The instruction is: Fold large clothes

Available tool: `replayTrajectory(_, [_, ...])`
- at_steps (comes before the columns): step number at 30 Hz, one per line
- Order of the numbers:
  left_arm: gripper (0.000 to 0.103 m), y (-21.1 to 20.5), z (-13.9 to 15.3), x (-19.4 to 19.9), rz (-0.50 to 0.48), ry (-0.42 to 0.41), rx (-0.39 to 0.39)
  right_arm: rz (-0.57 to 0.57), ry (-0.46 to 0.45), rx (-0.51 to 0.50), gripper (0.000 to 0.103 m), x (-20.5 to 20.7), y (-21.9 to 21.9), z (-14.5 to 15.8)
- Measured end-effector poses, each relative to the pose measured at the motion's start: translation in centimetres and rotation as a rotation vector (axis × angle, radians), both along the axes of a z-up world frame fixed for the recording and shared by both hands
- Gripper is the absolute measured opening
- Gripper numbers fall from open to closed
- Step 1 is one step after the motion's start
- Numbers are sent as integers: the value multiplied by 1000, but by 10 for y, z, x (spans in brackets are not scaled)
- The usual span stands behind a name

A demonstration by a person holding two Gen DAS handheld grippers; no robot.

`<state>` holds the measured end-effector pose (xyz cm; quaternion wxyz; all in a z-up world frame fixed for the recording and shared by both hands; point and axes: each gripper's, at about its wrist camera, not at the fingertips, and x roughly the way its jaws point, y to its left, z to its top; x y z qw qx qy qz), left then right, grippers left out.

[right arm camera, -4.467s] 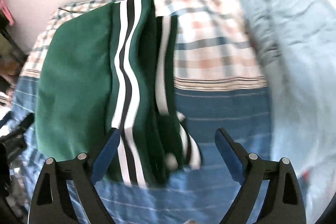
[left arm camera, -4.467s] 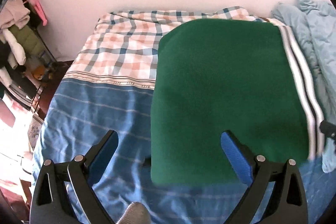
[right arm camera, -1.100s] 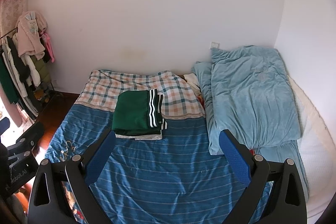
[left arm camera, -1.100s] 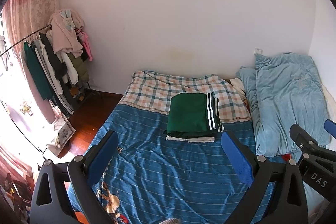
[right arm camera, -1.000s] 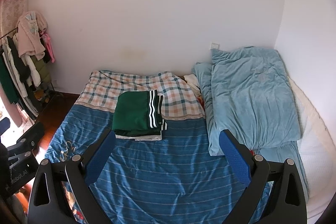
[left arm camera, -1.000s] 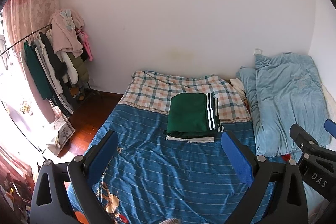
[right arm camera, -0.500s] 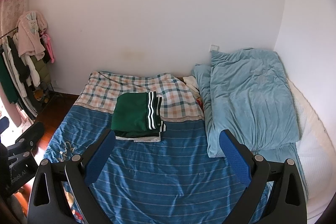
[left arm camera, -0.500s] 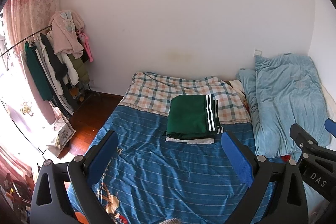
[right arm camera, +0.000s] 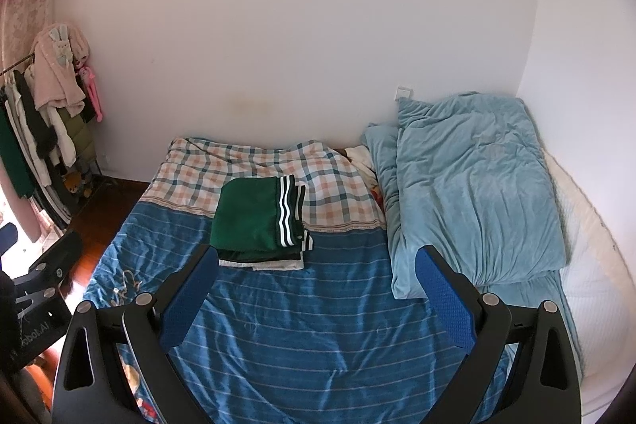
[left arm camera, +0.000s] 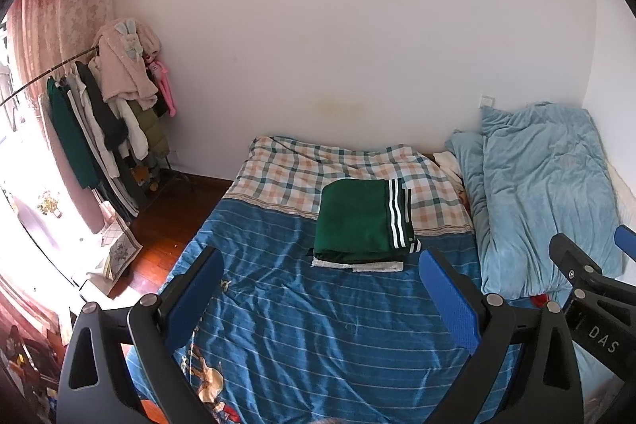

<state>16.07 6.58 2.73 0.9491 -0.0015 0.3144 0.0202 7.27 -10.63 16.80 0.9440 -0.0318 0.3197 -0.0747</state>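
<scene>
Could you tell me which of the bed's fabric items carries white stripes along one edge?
The folded green garment on the blue striped bedspread; the light blue quilt beside it is plain.

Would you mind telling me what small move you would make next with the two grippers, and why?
Probably just hold both back: the green garment lies squarely folded on the bed, atop other folded pieces, and the left gripper and right gripper hang well clear, jaws open and empty. No unfolded garment lies on the bed.

The white layer (right arm camera: 274,264) beneath the green folded garment (right arm camera: 254,219) shows only an edge; the rest is covered.
</scene>
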Motion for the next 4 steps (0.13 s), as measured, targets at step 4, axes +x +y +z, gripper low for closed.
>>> replayTrajectory(4, [100, 0, 0, 0, 1, 2, 2, -3, -2, 2, 101, -2, 0, 0])
